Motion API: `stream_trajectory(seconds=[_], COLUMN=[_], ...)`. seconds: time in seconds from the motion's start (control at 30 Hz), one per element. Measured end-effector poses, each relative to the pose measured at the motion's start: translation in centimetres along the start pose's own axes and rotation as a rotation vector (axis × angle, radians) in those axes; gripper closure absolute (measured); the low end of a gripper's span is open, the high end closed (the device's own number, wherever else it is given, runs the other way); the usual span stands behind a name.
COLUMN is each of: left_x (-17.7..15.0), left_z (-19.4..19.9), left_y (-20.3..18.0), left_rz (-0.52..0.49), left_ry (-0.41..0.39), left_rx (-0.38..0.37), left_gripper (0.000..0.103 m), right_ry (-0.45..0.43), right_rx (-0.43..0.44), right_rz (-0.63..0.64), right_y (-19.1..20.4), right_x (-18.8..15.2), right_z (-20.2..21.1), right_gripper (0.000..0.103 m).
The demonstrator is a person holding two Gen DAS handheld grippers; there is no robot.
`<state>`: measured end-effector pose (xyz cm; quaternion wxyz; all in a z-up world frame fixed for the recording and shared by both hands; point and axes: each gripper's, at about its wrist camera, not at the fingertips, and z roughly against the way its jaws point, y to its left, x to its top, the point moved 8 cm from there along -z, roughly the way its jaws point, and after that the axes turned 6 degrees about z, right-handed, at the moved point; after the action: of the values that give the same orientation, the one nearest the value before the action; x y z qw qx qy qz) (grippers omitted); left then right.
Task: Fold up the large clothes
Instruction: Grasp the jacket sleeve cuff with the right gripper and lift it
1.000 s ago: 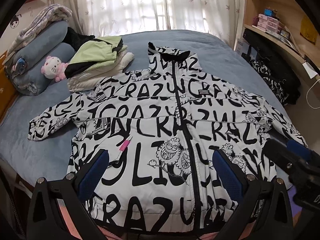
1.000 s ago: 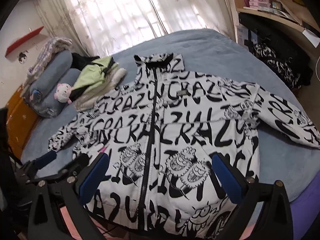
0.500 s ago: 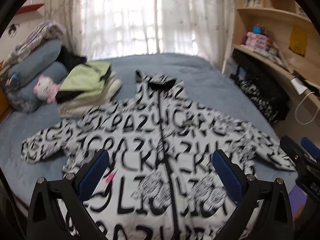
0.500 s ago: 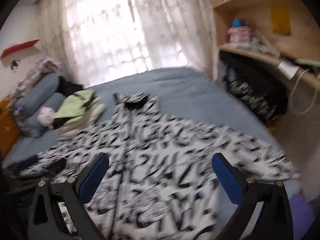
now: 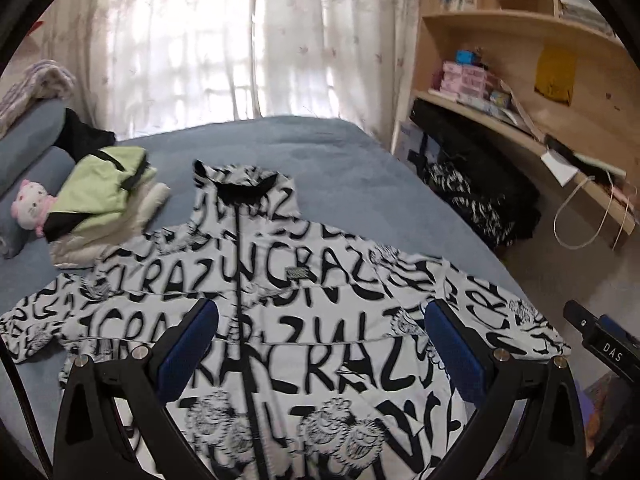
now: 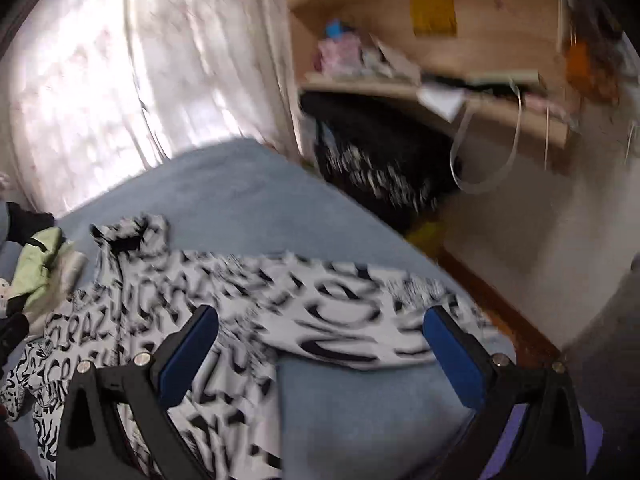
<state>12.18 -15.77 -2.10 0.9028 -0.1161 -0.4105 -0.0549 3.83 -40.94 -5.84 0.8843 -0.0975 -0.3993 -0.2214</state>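
A large white jacket with black "CRAZY" lettering (image 5: pixel 320 304) lies face up and zipped on the blue bed (image 5: pixel 332 160), sleeves spread out to both sides. My left gripper (image 5: pixel 320 344) is open and empty, above the jacket's chest. My right gripper (image 6: pixel 320 344) is open and empty, above the jacket's right sleeve (image 6: pixel 360 312); this view is blurred. The right gripper's body also shows at the right edge of the left wrist view (image 5: pixel 600 340).
A stack of folded clothes with a green top (image 5: pixel 108 196) lies at the bed's far left, by a pink plush toy (image 5: pixel 32 204) and grey bolsters. A wooden desk and shelves (image 5: pixel 520 128) with a dark bag (image 5: pixel 472 184) stand right of the bed. Curtains hang behind.
Both grippers have risen and tilted up from the jacket's hem. The right one has swung right, towards the right sleeve and the desk. Both stay open.
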Motion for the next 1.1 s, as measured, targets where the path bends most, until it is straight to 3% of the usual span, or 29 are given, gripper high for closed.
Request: stream_trajectory(seconds=[0.17,0.33,0.5,0.57,0.67,0.83,0.9,0.97,1.03,1.1], left_x=[-2.2,-4.3,-6.2,-6.9,-7.6,-7.6,-7.5,-7.4,-7.2,-6.9], left_z=[-4.6,-8.2,-12.2,-13.5,-14.9,-15.8,-15.8,-15.7,-15.5,-15.0], left_y=[-2.8,-4.7,-5.5,-6.1,-6.6,-6.9,-6.6,-5.9,-4.9,-3.6], left_rz=[-0.051,-0.094,-0.082,-0.075,-0.058,-0.035,0.008,0.055,0.081,0.056], left_ry=[0.081,0.133,0.23,0.269,0.305,0.314,0.335,0.352,0.353,0.346], left_rx=[0.015,0.024,0.033,-0.001,-0.041,-0.075,-0.107,-0.124,-0.112,-0.078], left_gripper=[0.001,0.001,0.004,0.012,0.014,0.014,0.014,0.014,0.014,0.014], right_ry=[0.089,0.159,0.248,0.267,0.292,0.262,0.258,0.254,0.229,0.171], right_rx=[-0.007,-0.018,-0.011,0.01,0.032,0.013,-0.025,-0.006,0.017,0.007], right_rz=[-0.139,-0.262,-0.43,-0.499,-0.582,-0.649,-0.632,-0.628,-0.648,-0.597], right_y=[-5.1,-8.7,-12.0,-12.8,-13.5,-14.5,-14.7,-14.6,-14.1,-12.9], right_x=[-2.4,-4.4,-7.0,-7.8,-8.5,-7.7,-7.2,-6.5,-5.6,-3.8], right_z=[-3.7,-6.4,-9.7,-10.9,-12.8,-14.4,-14.8,-15.1,-14.9,-13.8], right_gripper=[0.009,0.01,0.012,0.014,0.016,0.016,0.033,0.08,0.093,0.094])
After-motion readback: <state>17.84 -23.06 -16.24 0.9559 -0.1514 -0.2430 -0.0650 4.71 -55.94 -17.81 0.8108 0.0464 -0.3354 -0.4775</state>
